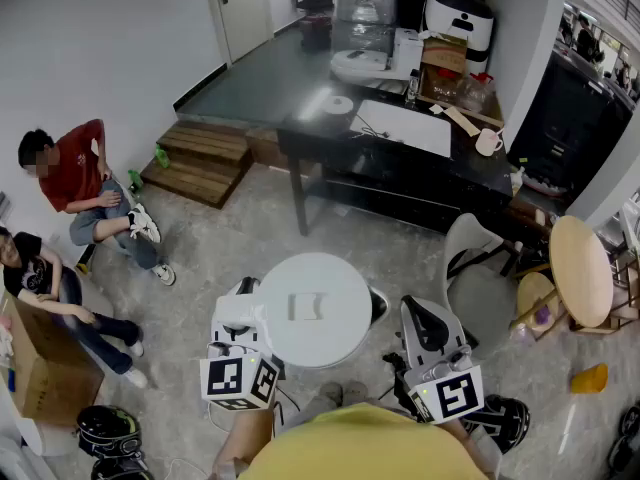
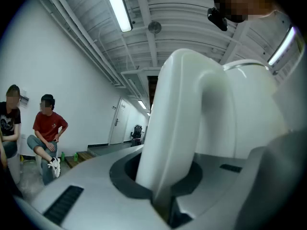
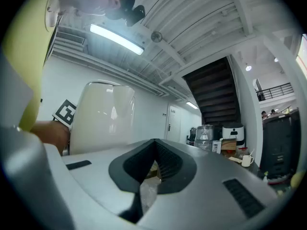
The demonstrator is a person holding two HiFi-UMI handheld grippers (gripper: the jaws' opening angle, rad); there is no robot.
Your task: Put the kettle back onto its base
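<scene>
In the head view, our left hand-held gripper (image 1: 243, 306) carries the white kettle (image 1: 315, 313) above the floor, so setting it down is left. A pale disc (image 1: 338, 105) on the far worktop (image 1: 312, 133) may be its base; it is too small to tell.

The left gripper view shows the jaws clamped on the kettle's handle (image 2: 177, 123).

In the right gripper view, the right hand-held gripper (image 3: 148, 176) is nearly closed and empty.

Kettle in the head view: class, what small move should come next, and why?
Probably carry the kettle forward toward the dark table. The left gripper is shut on its handle and holds it above the floor. A round white disc on that table may be the base, though it is too small to be sure.
</scene>
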